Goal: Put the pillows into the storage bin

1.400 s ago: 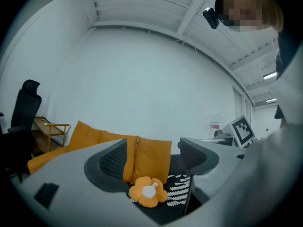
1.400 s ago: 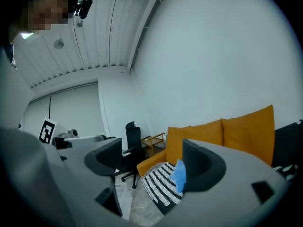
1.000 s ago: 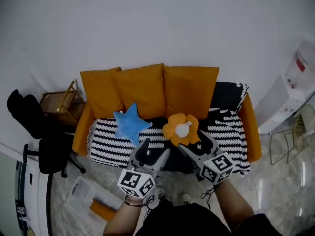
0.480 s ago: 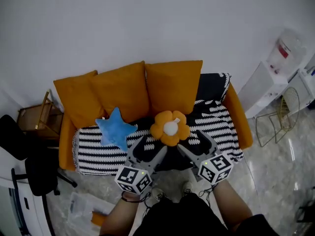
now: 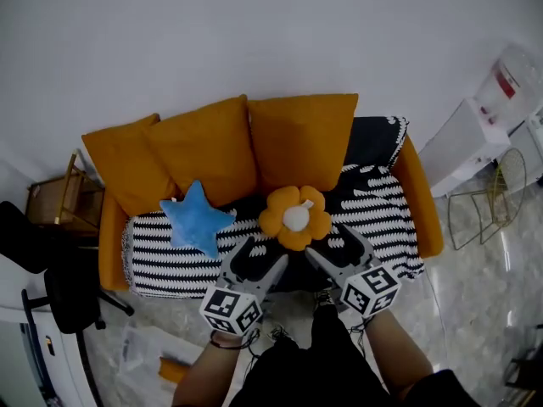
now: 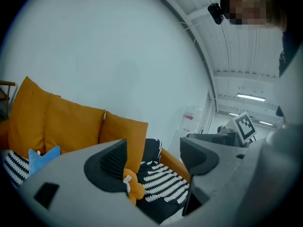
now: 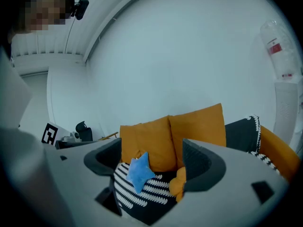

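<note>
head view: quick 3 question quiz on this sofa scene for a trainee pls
1. True or false: in the head view, the blue star pillow lies on the sofa seat, left of the flower pillow.
2. How many orange back cushions lean on the sofa? A two, B three, C five.
3. What do the left tool and the right tool hold?
Key: 1 true. 2 B. 3 nothing; both are open and short of the pillows.
</note>
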